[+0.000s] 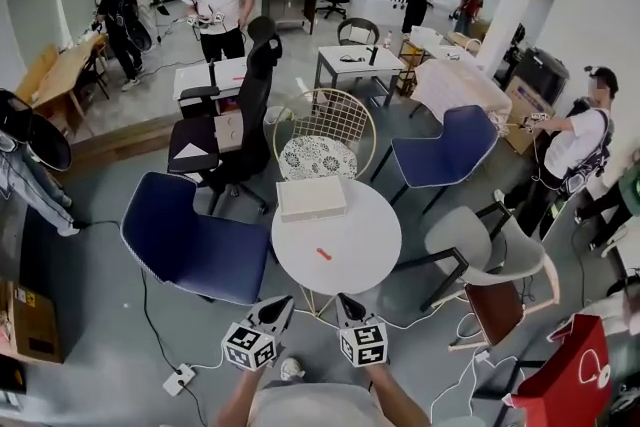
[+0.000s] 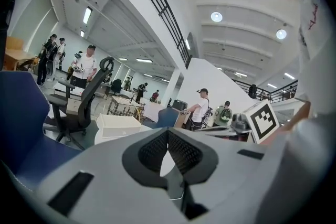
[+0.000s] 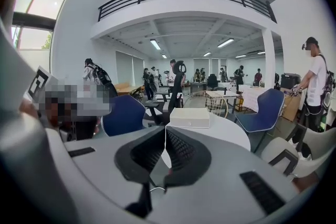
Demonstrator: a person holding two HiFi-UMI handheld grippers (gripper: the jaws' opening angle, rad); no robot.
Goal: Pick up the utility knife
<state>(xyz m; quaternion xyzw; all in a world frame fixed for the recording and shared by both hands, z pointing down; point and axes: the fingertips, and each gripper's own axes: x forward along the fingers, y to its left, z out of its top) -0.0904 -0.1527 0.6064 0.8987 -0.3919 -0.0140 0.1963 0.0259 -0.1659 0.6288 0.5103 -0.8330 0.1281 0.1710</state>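
The utility knife (image 1: 323,254), small and red-orange, lies alone on the near half of the round white table (image 1: 375,225). Both grippers hover side by side just short of the table's near edge, pointing toward it. The left gripper (image 1: 283,304) is shut with nothing in it, its jaw tips meeting (image 2: 168,131). My right gripper (image 1: 345,301) is likewise shut and empty (image 3: 165,127). The knife is hidden in both gripper views behind the jaws.
A flat white box (image 1: 311,198) sits on the table's far side (image 3: 190,117). Blue chairs (image 1: 195,245) (image 1: 445,150), a wire chair (image 1: 325,140) and a grey chair (image 1: 490,250) ring the table. A power strip (image 1: 178,379) lies on the floor. Several people stand around the room.
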